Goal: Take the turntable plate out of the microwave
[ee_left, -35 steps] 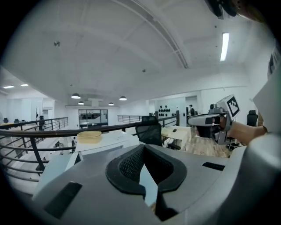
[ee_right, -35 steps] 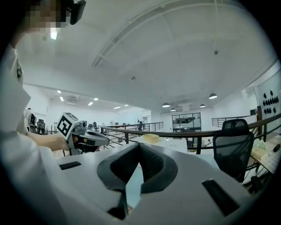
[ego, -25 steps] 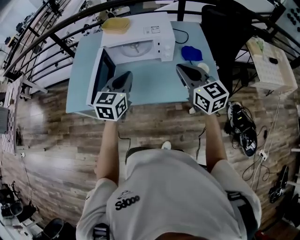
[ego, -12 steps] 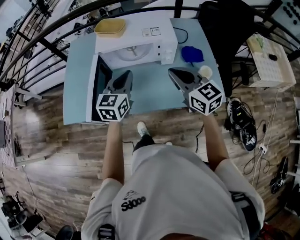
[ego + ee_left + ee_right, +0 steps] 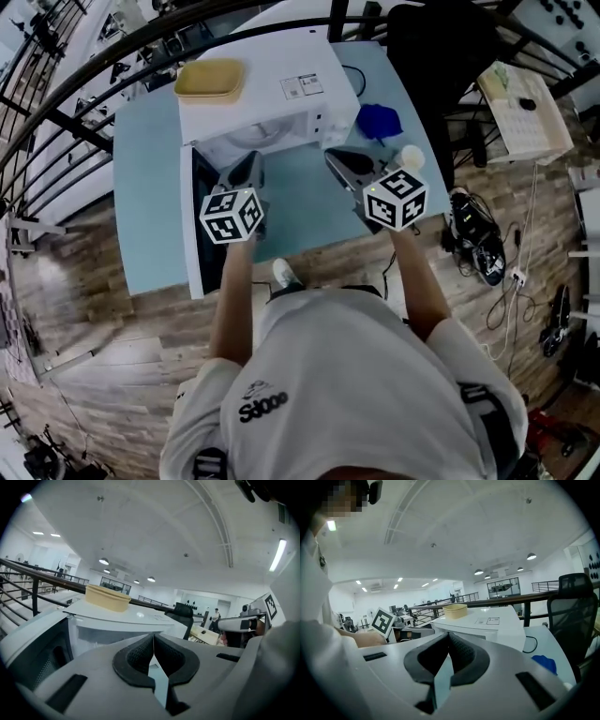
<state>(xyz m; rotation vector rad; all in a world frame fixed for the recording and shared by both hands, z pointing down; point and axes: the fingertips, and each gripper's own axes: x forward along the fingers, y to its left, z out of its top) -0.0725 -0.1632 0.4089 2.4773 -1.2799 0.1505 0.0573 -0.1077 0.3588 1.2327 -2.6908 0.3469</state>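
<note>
**Both tools shut before the open microwave**

The left tool (image 5: 249,161) and right tool (image 5: 332,155) hover empty, jaws pressed together, just on the near side of the white microwave (image 5: 281,89) on the worktop (image 5: 145,197). Its door (image 5: 199,225) hangs open at left. The turntable plate (image 5: 234,148) lies inside the cavity, dimly seen. A yellow container (image 5: 210,79) rests on top.
</note>
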